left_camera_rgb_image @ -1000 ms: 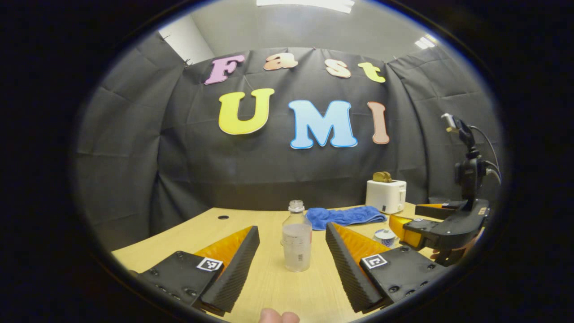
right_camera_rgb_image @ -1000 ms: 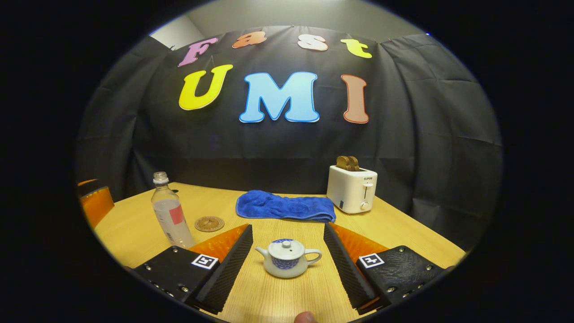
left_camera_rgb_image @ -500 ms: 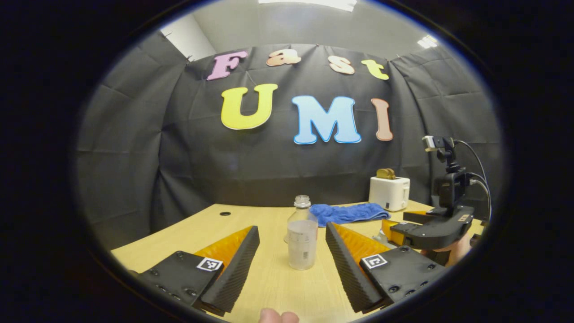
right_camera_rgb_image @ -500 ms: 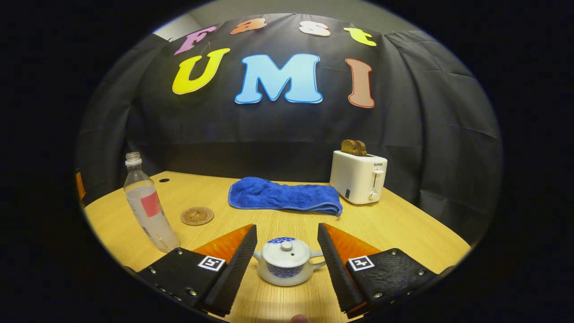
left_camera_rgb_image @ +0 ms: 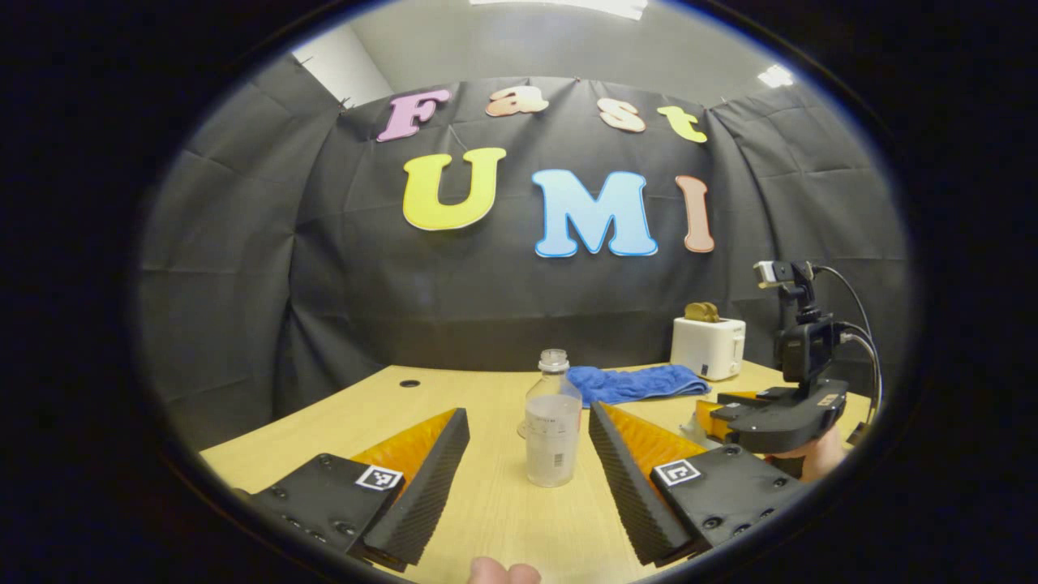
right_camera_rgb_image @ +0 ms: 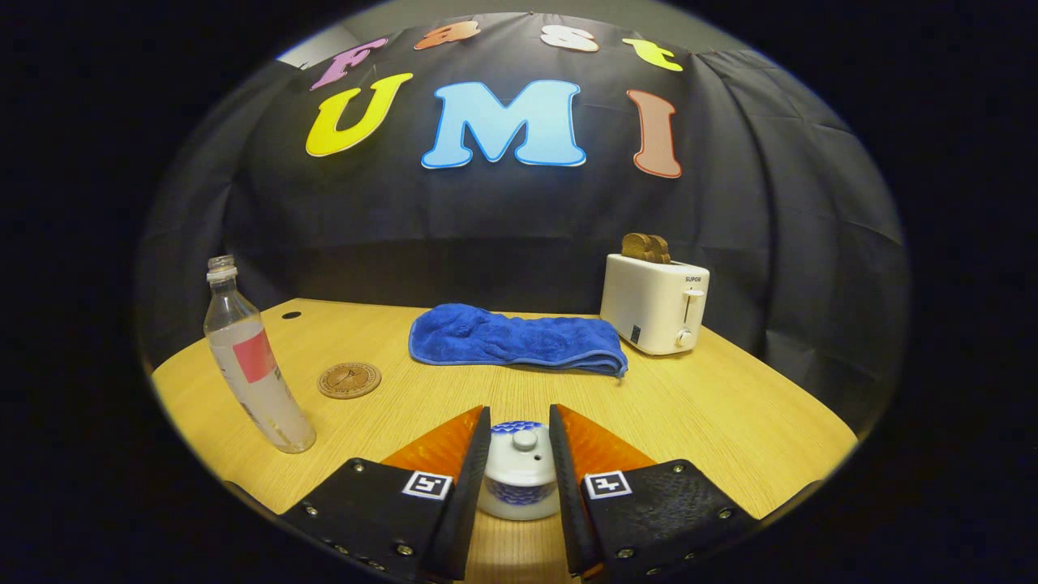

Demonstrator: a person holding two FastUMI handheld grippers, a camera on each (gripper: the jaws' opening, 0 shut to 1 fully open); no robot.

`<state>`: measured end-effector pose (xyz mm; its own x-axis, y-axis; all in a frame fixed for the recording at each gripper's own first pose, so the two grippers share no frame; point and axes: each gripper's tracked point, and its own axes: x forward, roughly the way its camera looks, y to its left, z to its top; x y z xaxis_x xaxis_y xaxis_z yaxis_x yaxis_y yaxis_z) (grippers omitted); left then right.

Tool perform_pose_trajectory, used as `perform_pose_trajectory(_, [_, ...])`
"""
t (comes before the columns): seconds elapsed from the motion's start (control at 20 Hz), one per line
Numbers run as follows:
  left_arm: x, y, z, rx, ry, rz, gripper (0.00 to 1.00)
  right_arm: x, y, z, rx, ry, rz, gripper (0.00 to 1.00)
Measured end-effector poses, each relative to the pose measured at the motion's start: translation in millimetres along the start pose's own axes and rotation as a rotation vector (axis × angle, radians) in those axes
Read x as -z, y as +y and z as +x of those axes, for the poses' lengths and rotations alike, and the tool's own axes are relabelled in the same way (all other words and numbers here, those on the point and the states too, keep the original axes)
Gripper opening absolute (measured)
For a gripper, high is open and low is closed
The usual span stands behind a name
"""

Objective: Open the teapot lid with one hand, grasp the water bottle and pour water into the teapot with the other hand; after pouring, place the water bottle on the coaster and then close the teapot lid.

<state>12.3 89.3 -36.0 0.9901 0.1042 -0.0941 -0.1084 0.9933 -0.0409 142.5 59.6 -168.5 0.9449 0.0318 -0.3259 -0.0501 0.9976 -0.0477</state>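
White porcelain teapot sits between the right gripper fingers, which look closed around its lid (contact unclear). Left gripper gapes around the water bottle; an off-centre pinch could tip the pot.

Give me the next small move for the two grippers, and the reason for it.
Probably lift the right gripper straight up. Its fingers stand close on either side of the lid of the teapot, which sits on the table. The water bottle stands uncapped between the left gripper's open fingers, so the teapot should be opened first.
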Motion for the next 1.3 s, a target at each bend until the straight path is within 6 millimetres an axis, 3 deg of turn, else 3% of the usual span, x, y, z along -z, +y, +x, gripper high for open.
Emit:
perform_pose_trajectory(0.4, [-5.0,-1.1,-1.2,0.005,-0.008,0.002,1.0,-1.9,-0.4,-3.7,0.038,-0.008,-0.014,0.46])
perform_pose_trajectory(0.5, [-7.9,-1.2,-2.9,0.004,-0.015,0.007,1.0,-1.2,-3.7,-0.9,0.046,-0.016,0.005,0.12])
perform_pose_trajectory(0.8, [-6.3,-1.0,-1.4,0.005,-0.011,0.002,1.0,-1.6,-0.7,2.5,0.018,-0.026,-0.022,0.13])
perform_pose_trajectory(0.85, [-5.9,-0.7,-1.4,0.006,-0.011,0.003,1.0,-1.1,-1.2,2.4,0.016,-0.03,-0.034,0.06])
perform_pose_trajectory(0.9, [-4.4,-1.6,-0.6,0.008,-0.009,0.0,1.0,-2.9,-1.3,2.8,0.008,-0.039,-0.04,0.06])
perform_pose_trajectory(1.3, [24.4,-5.8,16.2,0.03,0.063,-0.045,1.0,-32.8,-4.9,-7.6,-0.027,-0.121,0.004,0.06])
